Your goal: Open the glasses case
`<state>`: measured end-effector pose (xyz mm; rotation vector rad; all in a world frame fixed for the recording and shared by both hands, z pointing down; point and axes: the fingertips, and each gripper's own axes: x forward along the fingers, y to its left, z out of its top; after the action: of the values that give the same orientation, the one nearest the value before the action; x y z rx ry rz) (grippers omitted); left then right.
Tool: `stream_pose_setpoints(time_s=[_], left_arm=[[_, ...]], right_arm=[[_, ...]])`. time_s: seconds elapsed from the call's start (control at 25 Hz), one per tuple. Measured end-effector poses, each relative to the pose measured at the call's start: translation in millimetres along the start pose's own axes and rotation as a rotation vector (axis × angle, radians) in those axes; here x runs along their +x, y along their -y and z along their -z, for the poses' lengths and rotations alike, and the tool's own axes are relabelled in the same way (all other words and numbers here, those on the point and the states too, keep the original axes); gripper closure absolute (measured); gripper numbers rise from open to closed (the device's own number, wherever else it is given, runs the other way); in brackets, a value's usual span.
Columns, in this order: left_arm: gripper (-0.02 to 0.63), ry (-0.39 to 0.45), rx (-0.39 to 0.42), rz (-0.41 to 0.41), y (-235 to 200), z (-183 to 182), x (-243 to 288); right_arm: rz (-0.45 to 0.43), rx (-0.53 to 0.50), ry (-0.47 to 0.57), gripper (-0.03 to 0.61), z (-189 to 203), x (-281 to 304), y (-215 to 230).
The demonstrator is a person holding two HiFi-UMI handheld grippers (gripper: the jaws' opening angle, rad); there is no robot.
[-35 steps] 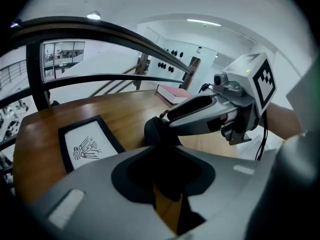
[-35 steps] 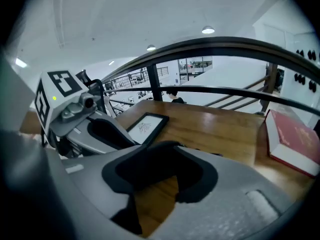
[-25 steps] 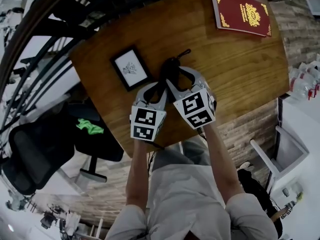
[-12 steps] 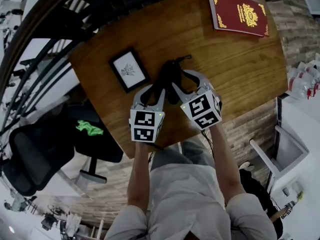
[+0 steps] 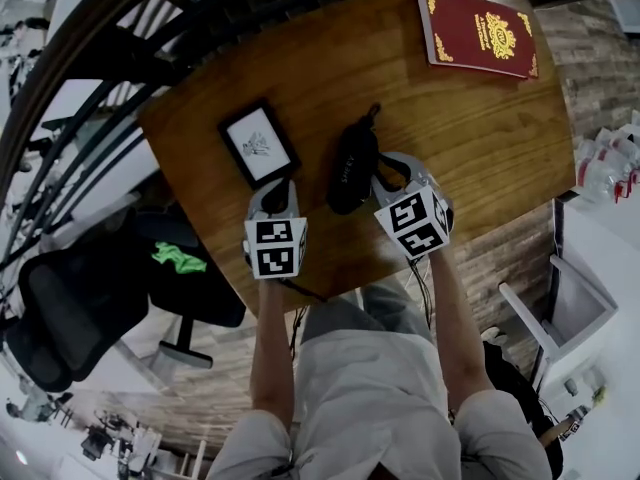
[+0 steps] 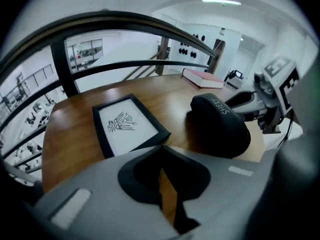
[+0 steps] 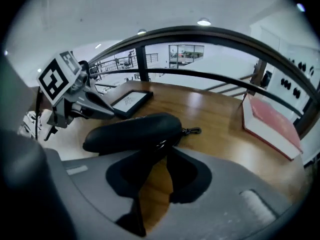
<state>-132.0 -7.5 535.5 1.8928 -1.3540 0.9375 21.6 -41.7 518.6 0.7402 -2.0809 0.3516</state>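
Left gripper (image 6: 161, 156) is shut tight, holding nothing. Right gripper (image 7: 161, 159) has just been closing, is half open, and is empty too. Glasses case (image 5: 352, 171) lies on the table (image 5: 480, 128) between them, not opened yet.

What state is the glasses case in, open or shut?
Shut. The glasses case lies on the table as one closed black shell; neither gripper view shows a gap or lining.
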Motion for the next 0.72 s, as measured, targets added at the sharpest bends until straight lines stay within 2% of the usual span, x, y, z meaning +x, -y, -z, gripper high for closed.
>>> stream_pose_setpoints(time_s=[0.2,0.4,0.6,0.64,0.72], left_arm=[[0.597,0.047,-0.048,0.039,9,-5,-11],[0.597,0.072,-0.017,0.084,29,-13,-19],[0.595,0.171,0.004,0.150,52,-34,-31],[0.583,0.192,0.015,0.177,61,-38,-34],[0.500,0.207,0.040,0.254,83,-42,-39]], right_arm=[[-0.018,0.040,0.057,0.488,-5,1,2],[-0.028,0.052,0.065,0.488,-4,-3,-1],[-0.023,0.061,0.078,0.488,-1,-7,-2],[-0.022,0.067,0.084,0.488,0,-9,-2],[-0.025,0.084,0.097,0.488,-1,-11,-4]])
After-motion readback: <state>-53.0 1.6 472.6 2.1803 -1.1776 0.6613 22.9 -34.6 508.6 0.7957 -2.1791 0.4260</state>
